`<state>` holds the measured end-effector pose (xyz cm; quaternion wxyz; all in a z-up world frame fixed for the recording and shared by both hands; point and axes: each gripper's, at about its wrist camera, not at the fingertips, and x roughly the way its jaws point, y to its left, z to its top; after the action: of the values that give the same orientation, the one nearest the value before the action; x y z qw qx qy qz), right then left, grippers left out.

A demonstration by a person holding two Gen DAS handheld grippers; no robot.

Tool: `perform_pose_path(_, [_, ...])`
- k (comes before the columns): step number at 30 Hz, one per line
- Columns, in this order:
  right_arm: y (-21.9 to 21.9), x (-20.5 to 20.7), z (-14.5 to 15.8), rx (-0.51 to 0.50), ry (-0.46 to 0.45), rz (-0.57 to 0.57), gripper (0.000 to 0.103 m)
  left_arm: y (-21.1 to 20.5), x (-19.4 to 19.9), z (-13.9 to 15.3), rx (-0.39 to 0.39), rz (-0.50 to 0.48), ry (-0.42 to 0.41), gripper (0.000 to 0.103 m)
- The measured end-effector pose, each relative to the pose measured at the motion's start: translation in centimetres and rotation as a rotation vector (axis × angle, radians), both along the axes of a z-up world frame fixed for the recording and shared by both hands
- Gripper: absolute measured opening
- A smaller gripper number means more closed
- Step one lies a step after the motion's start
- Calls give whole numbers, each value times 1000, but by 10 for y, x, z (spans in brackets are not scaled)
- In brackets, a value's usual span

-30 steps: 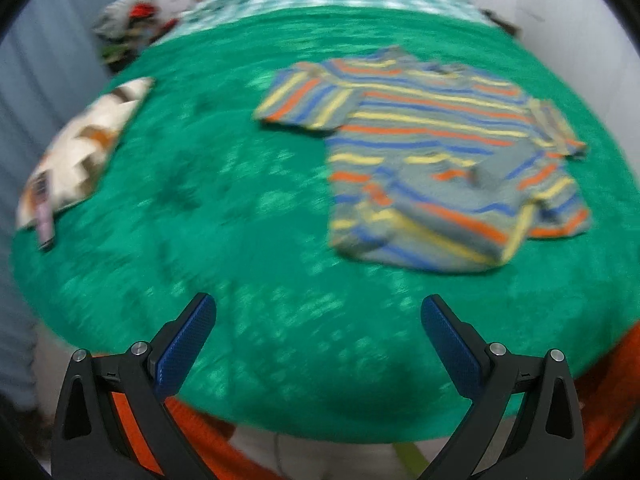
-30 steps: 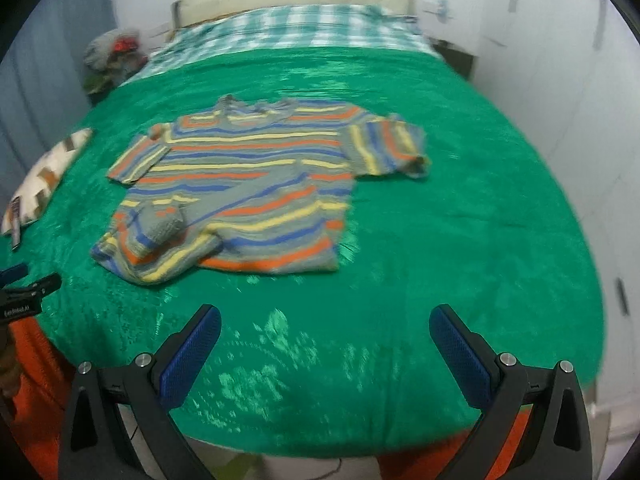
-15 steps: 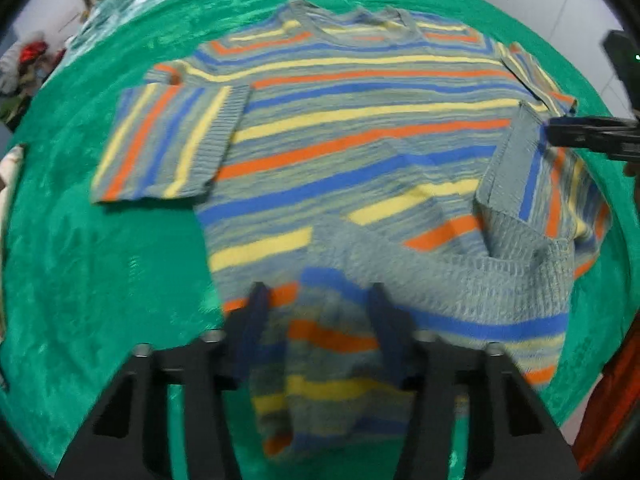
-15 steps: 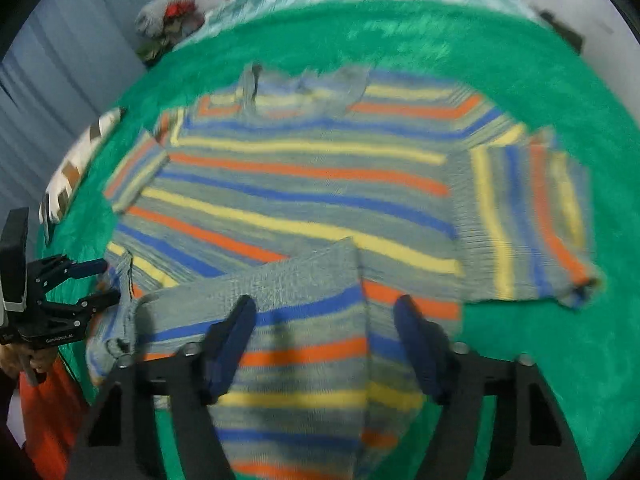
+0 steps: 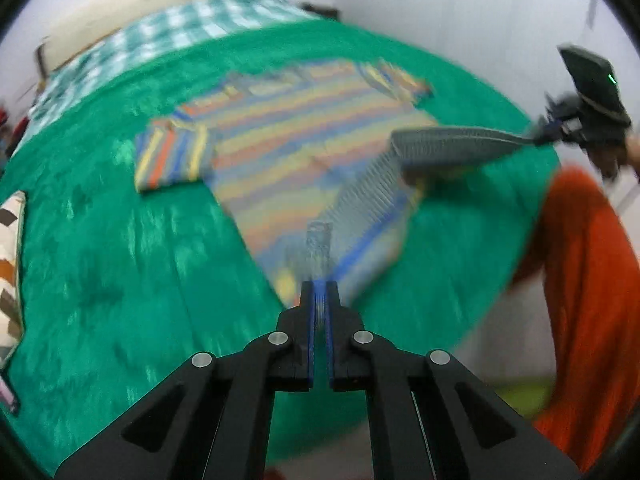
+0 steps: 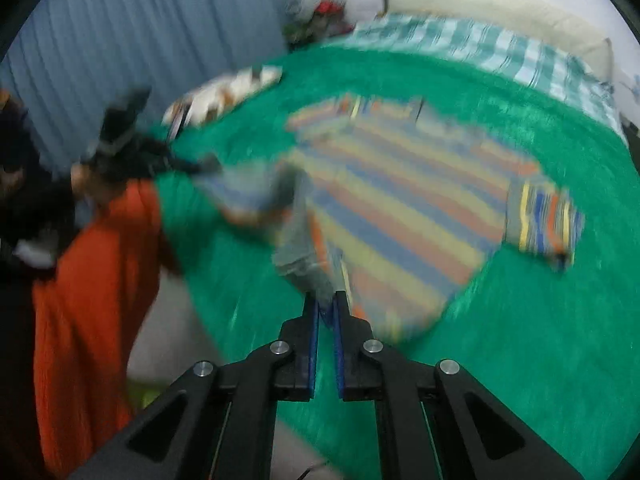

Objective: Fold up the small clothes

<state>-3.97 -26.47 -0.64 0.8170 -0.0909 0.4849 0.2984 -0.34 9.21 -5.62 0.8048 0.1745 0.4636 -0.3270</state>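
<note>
A small striped knit sweater (image 5: 304,132) in grey, orange, yellow and blue lies on a green blanket (image 5: 120,240). My left gripper (image 5: 319,292) is shut on its near hem, which is lifted off the bed. My right gripper (image 6: 326,300) is shut on the other hem corner; the sweater also shows in the right wrist view (image 6: 400,208). In the left wrist view the right gripper (image 5: 552,128) pulls a grey fold of the hem to the right. Both views are blurred by motion.
The green blanket (image 6: 540,340) covers the bed; a checked sheet (image 5: 168,40) lies at its head. A patterned cushion (image 5: 10,264) sits at the left edge. The person's orange clothing (image 5: 588,300) is by the bed's near edge. A blue curtain (image 6: 120,40) hangs behind.
Both grippers have shut on the sweater's near hem and pulled back and up from the bed, lifting and stretching the hem between them. The sleeves still lie flat.
</note>
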Motion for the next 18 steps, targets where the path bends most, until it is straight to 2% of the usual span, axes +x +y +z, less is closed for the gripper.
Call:
perform_pose_path(3, [-15,-22,-34,-108,106,-45,10,13,-12,-18,66,28,76,9])
perform_pose_path(4, [-23,-25,-47,-131,161,-78,14,19,-8,-20,57,64,91,20])
perform_pose_path(5, [-27,-27,-52,-145,173,-105,18,32,-4,-19,17,131,109,30])
perform_pose_path(6, [-34,-27,-54,-145,182,-143,28,45,5,-17,-55,222,128,55])
perform_pose_path(7, [-40,-27,-54,-121,192,-176,40,54,11,-16,-107,281,135,68])
perform_pose_path(9, [-52,-27,-47,-45,185,-265,53,64,23,-20,-205,397,170,68])
perform_pose_path(10, [-58,-24,-46,4,191,-316,54,61,26,-27,-206,414,193,68])
perform_pose_path(12, [-67,-19,-52,89,239,-404,54,45,31,-44,-157,430,212,67])
perform_pose_path(13, [-73,-15,-64,143,297,-468,54,33,28,-57,-105,426,226,64])
perform_pose_path(17, [-67,0,-110,216,456,-562,54,4,26,-91,14,401,274,52])
perform_pose_path(18, [-60,1,-123,240,494,-543,51,-2,24,-94,32,394,265,35])
